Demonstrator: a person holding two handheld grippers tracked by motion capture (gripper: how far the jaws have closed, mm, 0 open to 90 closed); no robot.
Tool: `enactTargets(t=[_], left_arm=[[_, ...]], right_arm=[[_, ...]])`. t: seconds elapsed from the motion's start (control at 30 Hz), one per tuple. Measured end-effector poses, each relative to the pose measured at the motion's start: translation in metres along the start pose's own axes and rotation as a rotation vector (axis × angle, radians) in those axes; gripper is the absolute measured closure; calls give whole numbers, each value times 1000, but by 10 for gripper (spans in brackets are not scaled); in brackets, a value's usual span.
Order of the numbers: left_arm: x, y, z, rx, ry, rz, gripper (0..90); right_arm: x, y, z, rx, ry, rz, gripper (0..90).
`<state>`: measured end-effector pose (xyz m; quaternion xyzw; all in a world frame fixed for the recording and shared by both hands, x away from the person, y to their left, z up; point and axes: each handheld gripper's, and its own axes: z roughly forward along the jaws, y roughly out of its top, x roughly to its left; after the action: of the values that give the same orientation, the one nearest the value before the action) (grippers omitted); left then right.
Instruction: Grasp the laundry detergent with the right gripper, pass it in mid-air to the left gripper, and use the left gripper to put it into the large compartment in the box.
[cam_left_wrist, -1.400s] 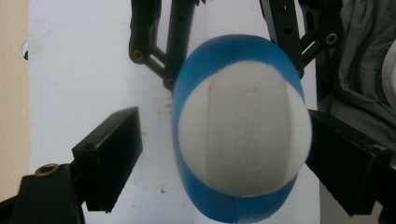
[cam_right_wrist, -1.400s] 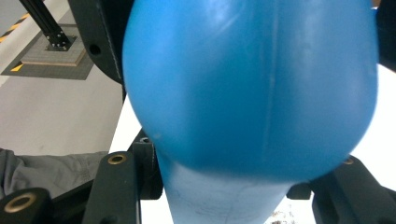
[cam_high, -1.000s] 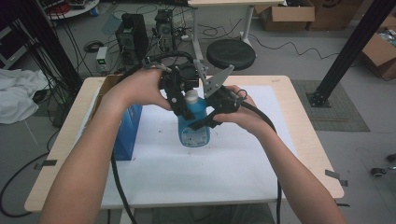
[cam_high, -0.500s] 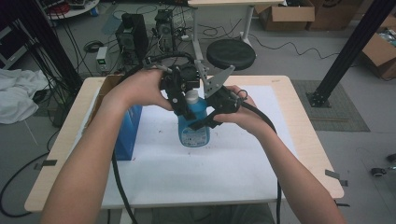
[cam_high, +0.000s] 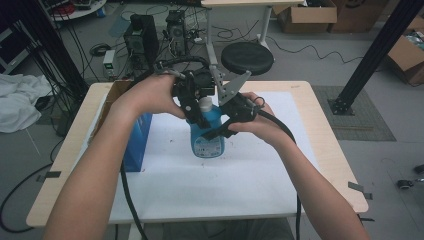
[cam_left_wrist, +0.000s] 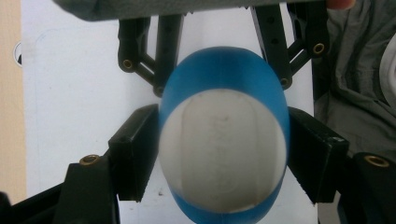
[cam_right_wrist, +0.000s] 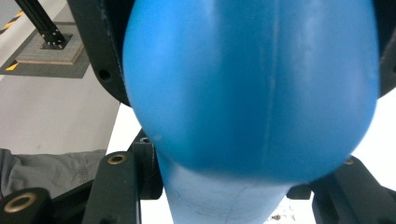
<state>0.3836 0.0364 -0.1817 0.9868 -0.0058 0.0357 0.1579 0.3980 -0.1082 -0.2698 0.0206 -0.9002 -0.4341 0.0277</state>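
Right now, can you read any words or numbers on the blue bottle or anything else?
No text can be read.
Blue bottle: its front label has print, too small and blurred to read.
White cap: faint raised marks, too blurred to read.
Blue box on the table: no legible writing shows.
Cardboard boxes on the floor: markings too far off to read.
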Motion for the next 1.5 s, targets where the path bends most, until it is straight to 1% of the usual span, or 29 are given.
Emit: enactTargets(t=[0.03, 0.1, 0.27, 0.5, 0.6, 0.7, 0.87, 0.93, 0.97, 1.03, 1.07, 1.13, 1.17, 1.23, 1.27, 1.3, 1.33, 1.37, 1.43, 1.5], left_arm=[[0, 0, 0, 1, 9, 7, 334], [-1, 0, 0, 1, 10, 3, 344], [-1, 2, 1, 11, 19, 13, 371], [0, 3, 3, 26, 20, 1, 378], [1, 4, 2, 26, 22, 6, 382], [1, 3, 1, 19, 25, 0, 385], [1, 6, 2, 44, 29, 5, 387], [2, 6, 3, 41, 24, -6, 387], [2, 6, 3, 46, 24, -7, 388], [3, 5, 3, 59, 26, -22, 388], [4, 4, 2, 66, 33, -27, 388], [6, 1, -2, 76, 40, -63, 388], [7, -1, -4, 80, 46, -84, 388], [9, -5, -10, 85, 53, -134, 388], [12, -8, -15, 94, 65, -175, 388], [14, -10, -19, 97, 71, -227, 388], [16, -12, -22, 100, 77, -254, 388], [19, -16, -29, 110, 90, -300, 388], [23, -23, -42, 113, 115, -383, 388], [26, -30, -56, 110, 153, -461, 388]], right_arm=[[0, 0, 0, 0, 0, -1, 454], [0, 0, 0, 0, -2, 0, 454], [-1, 0, 0, 2, -5, 0, 454], [-1, -1, 1, 12, -12, 5, 454], [-1, -1, 1, 15, -19, 3, 453], [-1, -1, 0, 15, -33, -4, 452], [0, 0, 1, 25, -46, -4, 448], [0, 0, 2, 27, -43, 7, 445], [0, 0, 2, 25, -43, 13, 435], [1, 0, 2, 12, -65, 22, 340], [0, -1, 0, -3, -81, 36, 284], [-2, -4, -5, -11, -125, 46, 252], [-3, -5, -8, -13, -127, 58, 240], [-5, -9, -13, 6, -131, 69, 239], [-5, -10, -15, 18, -137, 75, 239], [-6, -13, -18, 41, -143, 89, 240], [-7, -15, -20, 66, -150, 96, 242], [-7, -17, -21, 88, -156, 97, 243], [-8, -22, -25, 166, -174, 100, 246], [-8, -28, -29, 249, -191, 93, 260]])
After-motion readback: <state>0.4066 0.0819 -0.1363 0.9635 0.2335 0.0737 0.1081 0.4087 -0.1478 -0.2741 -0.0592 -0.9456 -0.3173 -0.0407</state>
